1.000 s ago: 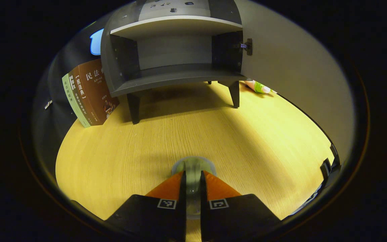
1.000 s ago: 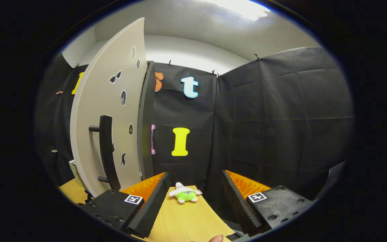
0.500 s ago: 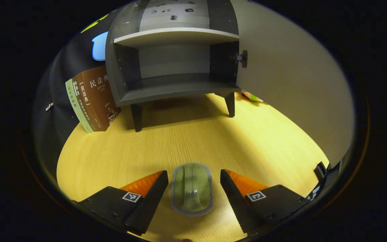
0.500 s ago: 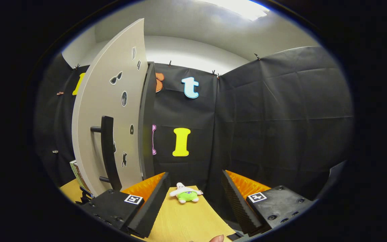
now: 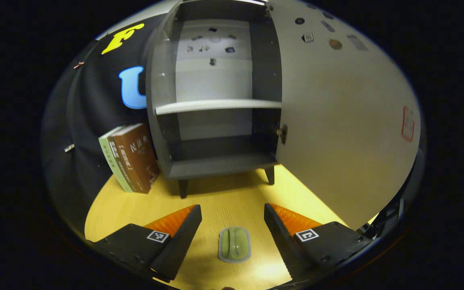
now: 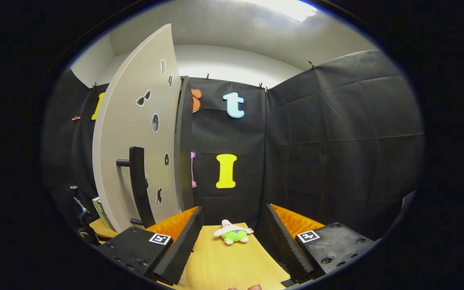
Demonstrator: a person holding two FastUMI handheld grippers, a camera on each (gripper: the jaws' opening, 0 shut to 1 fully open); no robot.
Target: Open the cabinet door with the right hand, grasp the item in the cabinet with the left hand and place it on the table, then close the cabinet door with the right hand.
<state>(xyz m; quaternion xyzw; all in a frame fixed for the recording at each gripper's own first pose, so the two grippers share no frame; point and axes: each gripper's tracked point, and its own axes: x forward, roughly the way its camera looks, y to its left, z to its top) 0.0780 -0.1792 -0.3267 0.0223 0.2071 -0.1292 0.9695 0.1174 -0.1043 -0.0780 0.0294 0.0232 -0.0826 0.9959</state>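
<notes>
Left hand-held gripper (image 5: pixel 233 219) let go of green item (image 5: pixel 235 249), opened, pulled back

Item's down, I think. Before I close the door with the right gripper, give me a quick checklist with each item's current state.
1. Green item lies on the table: ok.
2. Left gripper open, not touching the item: ok.
3. Cabinet lower shelf bare: ok.
4. Right gripper open: ok.
5. Right gripper at the door handle: not ok; the handle is off to the side.
6. Door's swing path clear: cannot tell.
</notes>
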